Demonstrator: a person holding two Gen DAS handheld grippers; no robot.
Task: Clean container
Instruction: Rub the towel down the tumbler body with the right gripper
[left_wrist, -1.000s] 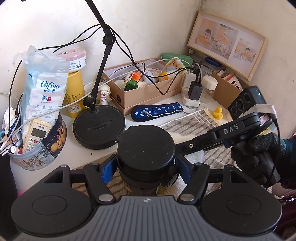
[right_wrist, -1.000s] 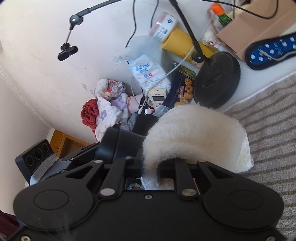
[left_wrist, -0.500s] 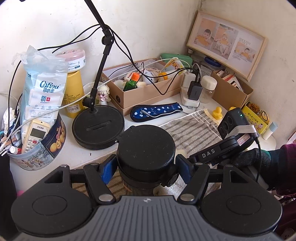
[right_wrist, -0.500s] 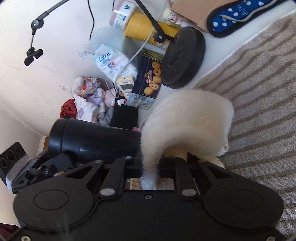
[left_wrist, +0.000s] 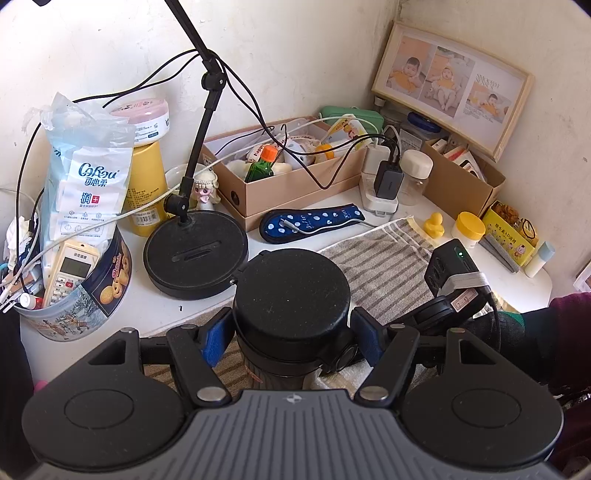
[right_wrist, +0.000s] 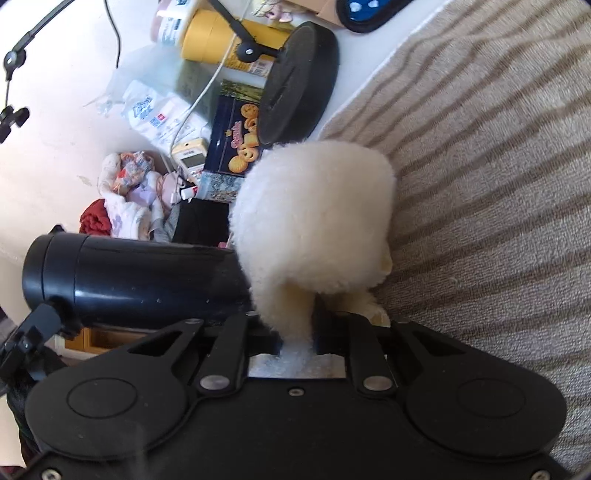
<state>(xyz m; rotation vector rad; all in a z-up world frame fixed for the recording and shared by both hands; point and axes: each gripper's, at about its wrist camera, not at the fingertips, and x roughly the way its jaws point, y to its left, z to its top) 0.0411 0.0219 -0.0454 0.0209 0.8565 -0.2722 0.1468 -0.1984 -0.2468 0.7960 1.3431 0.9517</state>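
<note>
The left gripper (left_wrist: 291, 338) clamps its fingers on the black flask (left_wrist: 291, 295), upright over the striped towel (left_wrist: 388, 266). The right gripper (right_wrist: 297, 332) pinches a fluffy cloth (right_wrist: 314, 221) beside the flask.
</note>
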